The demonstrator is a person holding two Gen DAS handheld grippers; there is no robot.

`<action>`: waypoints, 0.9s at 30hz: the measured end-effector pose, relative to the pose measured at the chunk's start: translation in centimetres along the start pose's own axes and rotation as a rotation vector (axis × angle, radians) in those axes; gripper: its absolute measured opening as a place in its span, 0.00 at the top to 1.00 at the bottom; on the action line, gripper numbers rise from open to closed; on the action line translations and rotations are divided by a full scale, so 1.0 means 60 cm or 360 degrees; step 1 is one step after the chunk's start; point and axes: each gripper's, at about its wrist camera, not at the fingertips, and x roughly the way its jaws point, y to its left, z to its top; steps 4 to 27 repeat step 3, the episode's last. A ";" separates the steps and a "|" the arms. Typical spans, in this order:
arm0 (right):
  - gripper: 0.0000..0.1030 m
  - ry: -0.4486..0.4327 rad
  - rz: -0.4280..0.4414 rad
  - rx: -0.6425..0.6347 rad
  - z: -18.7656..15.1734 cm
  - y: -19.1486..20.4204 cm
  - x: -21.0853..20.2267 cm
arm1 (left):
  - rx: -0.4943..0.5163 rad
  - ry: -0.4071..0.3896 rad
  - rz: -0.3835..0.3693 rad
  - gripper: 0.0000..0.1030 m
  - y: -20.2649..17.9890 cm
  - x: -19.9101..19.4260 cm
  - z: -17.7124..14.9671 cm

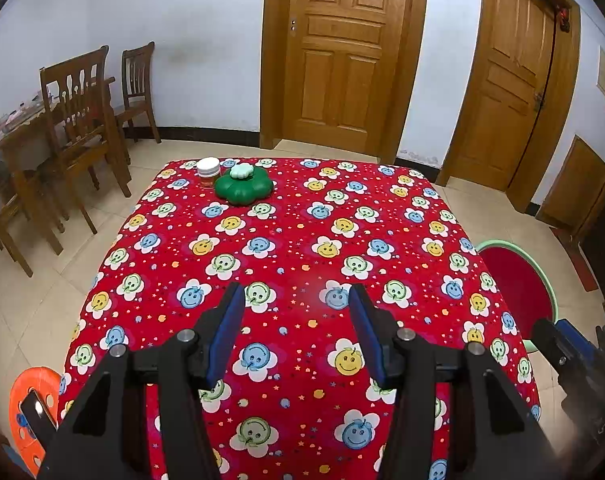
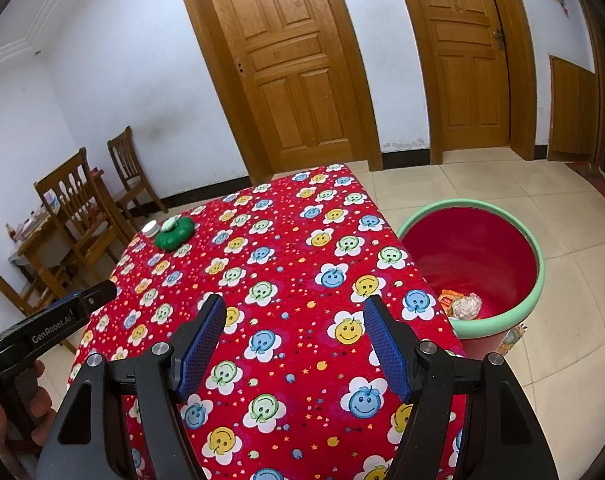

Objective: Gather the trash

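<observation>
My left gripper hangs open over the near part of a table with a red smiley-flower cloth, nothing between its blue pads. My right gripper is open too, empty, above the cloth near the table's right edge. A red bin with a green rim stands on the floor to the right of the table; crumpled wrappers lie in its bottom. In the left wrist view the bin shows at the right edge. At the table's far left sit a green flower-shaped container and a white-lidded jar.
Wooden chairs and a cluttered side table stand to the left. Two wooden doors are behind the table. An orange perforated stool is at lower left. The other gripper's body, held in a hand, shows at the left of the right wrist view.
</observation>
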 end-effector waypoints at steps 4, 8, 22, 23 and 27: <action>0.30 0.0006 -0.0002 -0.0007 -0.001 0.005 0.000 | -0.0002 0.0000 0.0009 0.48 0.003 0.001 0.002; 0.30 0.0006 -0.0002 -0.0007 -0.001 0.005 0.000 | -0.0002 0.0000 0.0009 0.48 0.003 0.001 0.002; 0.30 0.0006 -0.0002 -0.0007 -0.001 0.005 0.000 | -0.0002 0.0000 0.0009 0.48 0.003 0.001 0.002; 0.30 0.0006 -0.0002 -0.0007 -0.001 0.005 0.000 | -0.0002 0.0000 0.0009 0.48 0.003 0.001 0.002; 0.30 0.0006 -0.0002 -0.0007 -0.001 0.005 0.000 | -0.0002 0.0000 0.0009 0.48 0.003 0.001 0.002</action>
